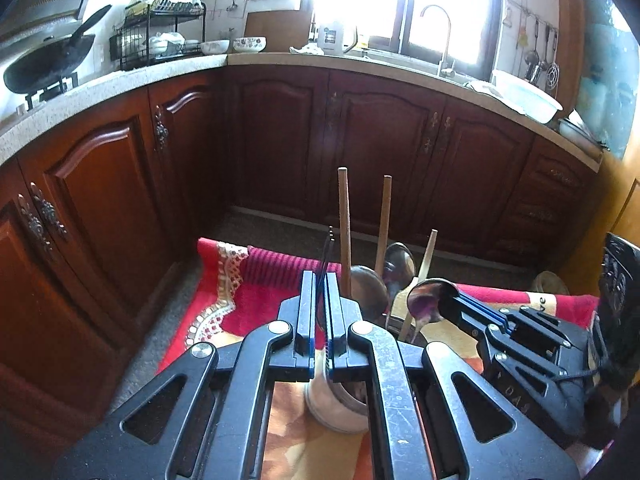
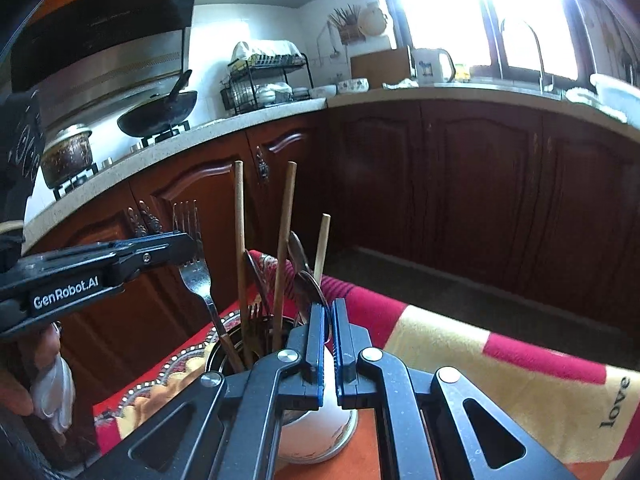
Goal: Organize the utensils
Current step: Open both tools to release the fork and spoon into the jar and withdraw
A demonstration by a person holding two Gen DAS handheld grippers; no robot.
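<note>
Both tongs are pinching cutlery above one utensil holder (image 2: 320, 428), a pale round cup standing on a red and yellow cloth (image 2: 480, 360). Left tongs (image 1: 320, 280) grip a fork (image 2: 196, 276), tines upward; their own camera catches it only edge-on as a thin dark sliver, while the right wrist view shows the whole fork from the side, its handle slanting down into the holder's mouth. Right tongs (image 2: 329, 312) are pressed onto a spoon (image 1: 428, 300); the left wrist view shows its shiny bowl sticking out past the tips, which the right camera sees only as a thin edge.

Three wooden chopsticks (image 2: 240, 240) and more spoons already stand in the holder, crowding the space between the two tools. Behind runs a row of dark wooden cabinets (image 1: 380, 140) under a pale worktop (image 1: 280, 58) carrying a wok (image 1: 48, 64), a dish rack (image 1: 160, 36) and bowls. Only the right wrist view shows a hand (image 2: 44, 368) beneath the left tool, and a lidded pot (image 2: 68, 152).
</note>
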